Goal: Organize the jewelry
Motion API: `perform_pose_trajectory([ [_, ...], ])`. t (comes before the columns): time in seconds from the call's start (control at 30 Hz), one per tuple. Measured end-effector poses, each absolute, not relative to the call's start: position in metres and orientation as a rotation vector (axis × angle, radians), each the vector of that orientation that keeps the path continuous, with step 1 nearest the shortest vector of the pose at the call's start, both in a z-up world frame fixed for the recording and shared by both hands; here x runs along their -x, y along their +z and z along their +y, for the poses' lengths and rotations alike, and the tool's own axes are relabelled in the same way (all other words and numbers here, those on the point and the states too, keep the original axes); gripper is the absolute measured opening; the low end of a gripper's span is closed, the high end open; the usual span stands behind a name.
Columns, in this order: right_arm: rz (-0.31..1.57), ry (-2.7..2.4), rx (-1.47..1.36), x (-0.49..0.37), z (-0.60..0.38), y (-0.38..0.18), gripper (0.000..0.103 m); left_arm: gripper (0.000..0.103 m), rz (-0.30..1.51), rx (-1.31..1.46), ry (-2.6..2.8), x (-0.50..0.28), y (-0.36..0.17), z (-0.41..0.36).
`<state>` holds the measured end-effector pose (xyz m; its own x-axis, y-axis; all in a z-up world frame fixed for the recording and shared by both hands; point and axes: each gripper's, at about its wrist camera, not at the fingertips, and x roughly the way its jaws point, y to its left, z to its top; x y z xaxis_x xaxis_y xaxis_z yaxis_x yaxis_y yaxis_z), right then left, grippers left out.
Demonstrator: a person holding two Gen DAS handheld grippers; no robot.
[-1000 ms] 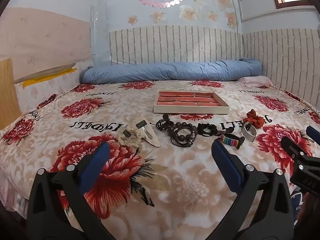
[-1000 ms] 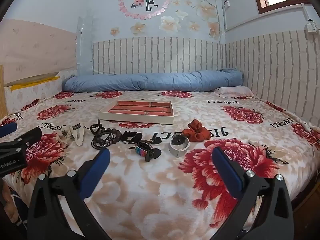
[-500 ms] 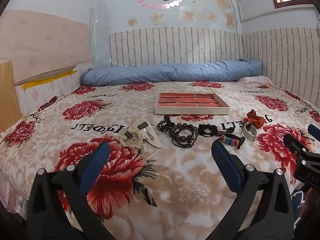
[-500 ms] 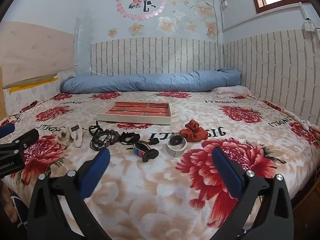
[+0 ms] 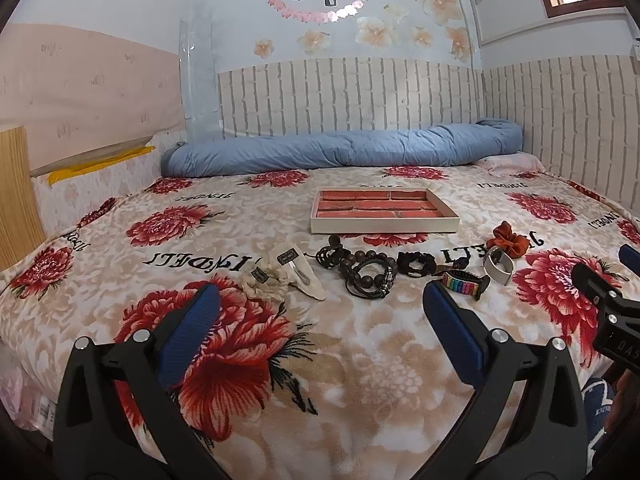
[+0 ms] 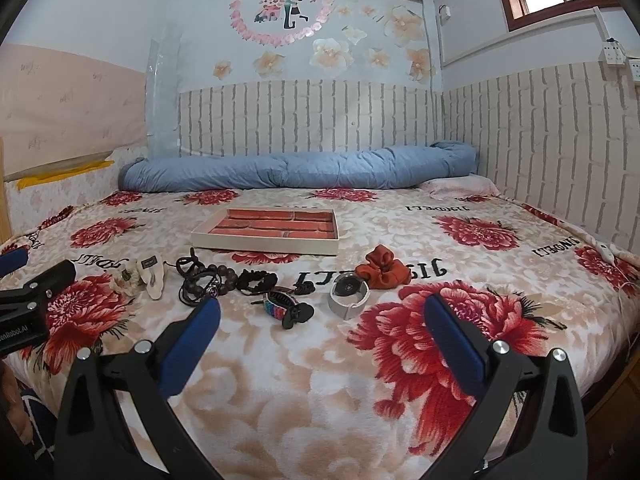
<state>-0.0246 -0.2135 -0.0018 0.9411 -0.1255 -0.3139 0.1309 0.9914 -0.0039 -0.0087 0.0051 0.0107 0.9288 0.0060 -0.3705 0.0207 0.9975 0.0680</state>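
Hovering: left gripper spread, empty | right gripper spread, empty | jewelry row at 12 o'clock | tray beyond it

both wrist cams low at bed foot, facing headwall, sharing tray.

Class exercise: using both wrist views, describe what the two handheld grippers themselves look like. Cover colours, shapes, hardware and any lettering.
The left gripper and right gripper look identical: two black, angular, strut-like plastic arms spreading in a V, each tipped with a long blue ribbed pad and fastened with round silver bolts. Seen from the side, each body carries partly cut-off white lettering. No cables show.
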Motion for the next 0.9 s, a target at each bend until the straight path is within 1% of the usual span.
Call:
perform_pose_trajectory([
  [0.9,0.308,-0.134,-0.015,0.0262,-0.213,0.0022,0.099,0.098,0.367,-0.074,-0.011,0.0128,0.0203,0.0067],
])
